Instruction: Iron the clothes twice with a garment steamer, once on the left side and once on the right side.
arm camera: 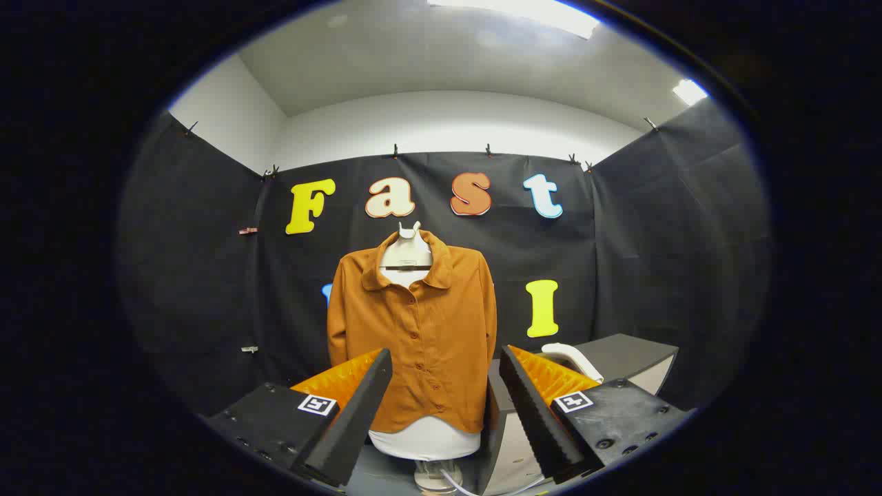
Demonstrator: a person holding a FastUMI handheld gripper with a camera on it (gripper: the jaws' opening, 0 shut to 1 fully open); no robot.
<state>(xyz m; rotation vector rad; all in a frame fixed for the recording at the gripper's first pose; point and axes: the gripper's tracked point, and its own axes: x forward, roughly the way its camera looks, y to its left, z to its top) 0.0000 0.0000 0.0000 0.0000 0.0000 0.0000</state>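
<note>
An orange-brown button-up shirt (420,337) hangs on a white mannequin torso (427,437) straight ahead, in front of the black cloth wall. My gripper (446,406) is open and holds nothing; the shirt's lower half shows through the gap between the fingers, well beyond them. The white handle of the garment steamer (572,358) lies on a dark box (630,355) to the right of the shirt, just beyond my right finger (534,413).
A grey box or cabinet (506,448) stands below the dark box, right of the mannequin's base. A thin white cord (458,482) runs along the surface near the mannequin's stand. Black cloth walls close the booth on three sides.
</note>
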